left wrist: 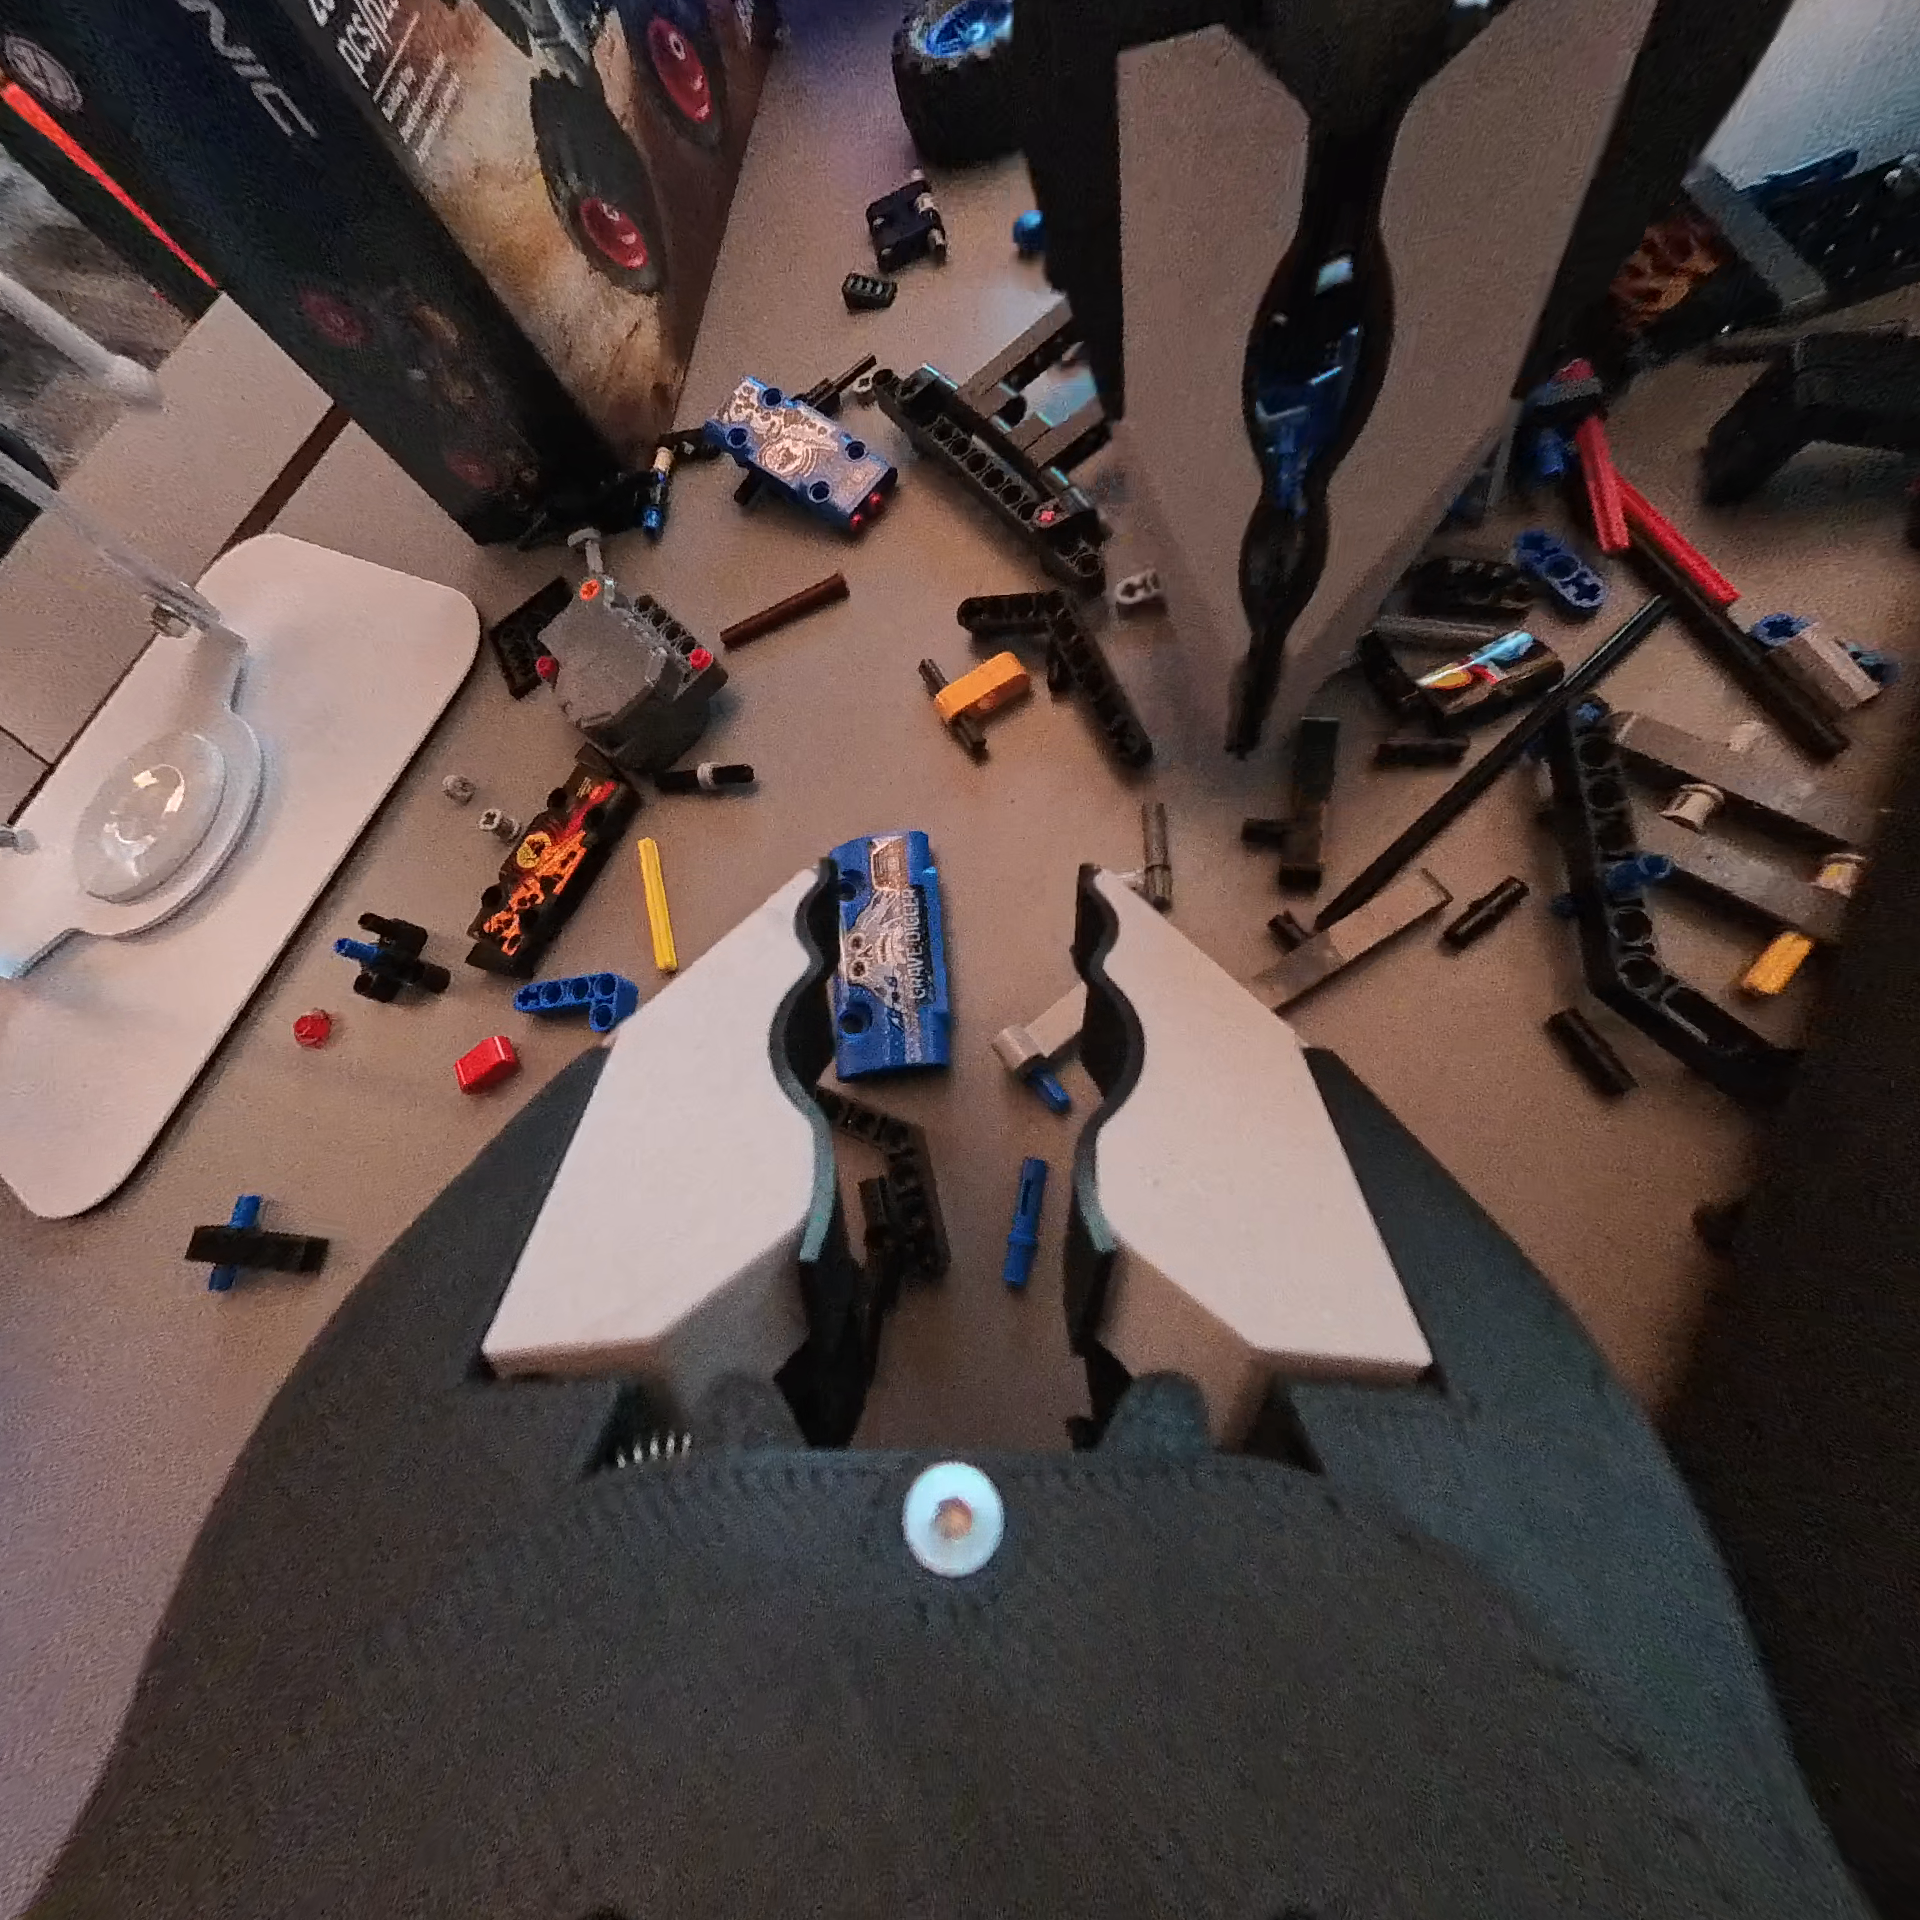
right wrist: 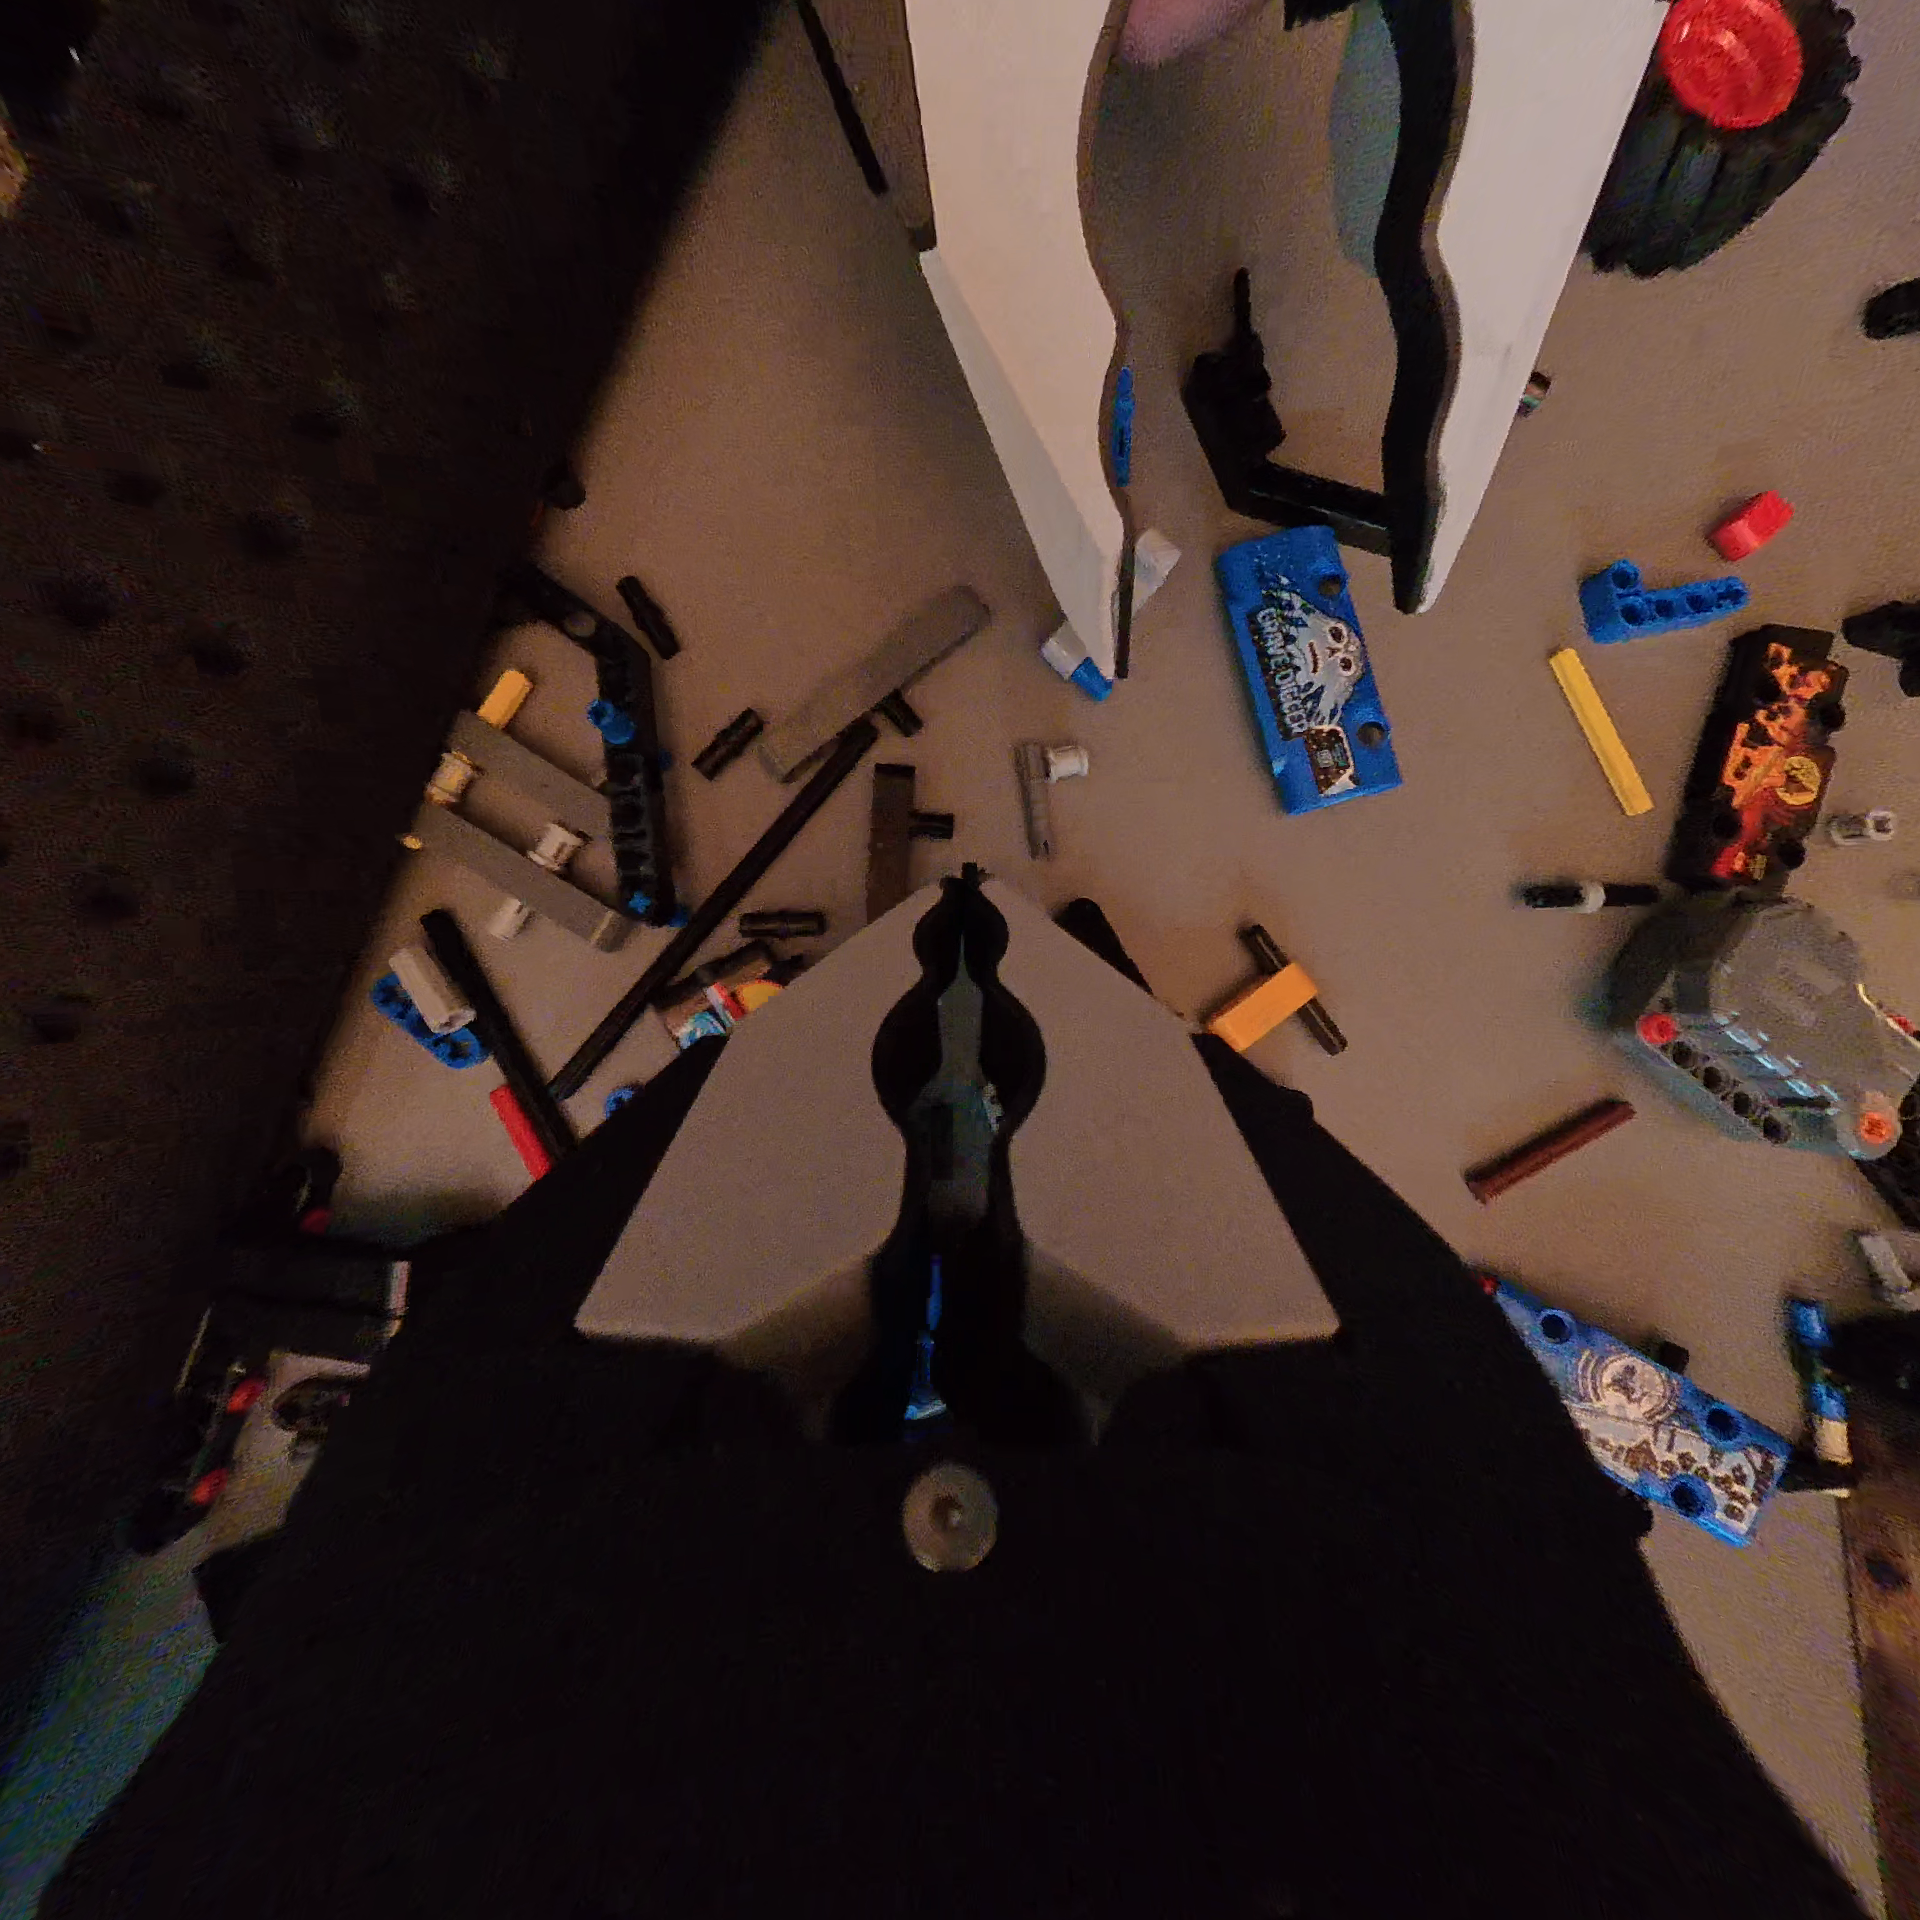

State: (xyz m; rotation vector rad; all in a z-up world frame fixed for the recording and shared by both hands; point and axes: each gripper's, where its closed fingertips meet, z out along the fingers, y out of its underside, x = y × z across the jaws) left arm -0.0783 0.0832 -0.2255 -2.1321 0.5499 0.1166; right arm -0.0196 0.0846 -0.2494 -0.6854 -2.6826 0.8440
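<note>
My left gripper [left wrist: 951, 883] is open and hangs low over a tan table strewn with toy building parts. A blue printed panel [left wrist: 888, 956] lies flat between its fingertips, close to the left finger. A black angled beam [left wrist: 894, 1174] and a blue pin [left wrist: 1027, 1221] lie under the jaws. In the right wrist view the left gripper [right wrist: 1262, 634] shows above the same panel [right wrist: 1304, 675]. My right gripper [right wrist: 966, 883] is shut on a thin blue and dark piece [right wrist: 956, 1101]. It also shows in the left wrist view [left wrist: 1247, 727], tips pointing down at the table.
A dark toy box [left wrist: 416, 208] stands at the back left, a white stand base [left wrist: 260, 727] to its left. A grey motor block [left wrist: 634, 665], an orange connector [left wrist: 982, 691], a yellow axle [left wrist: 657, 904], a blue-hubbed wheel [left wrist: 956, 62] and a red-hubbed wheel [right wrist: 1725, 104] lie around.
</note>
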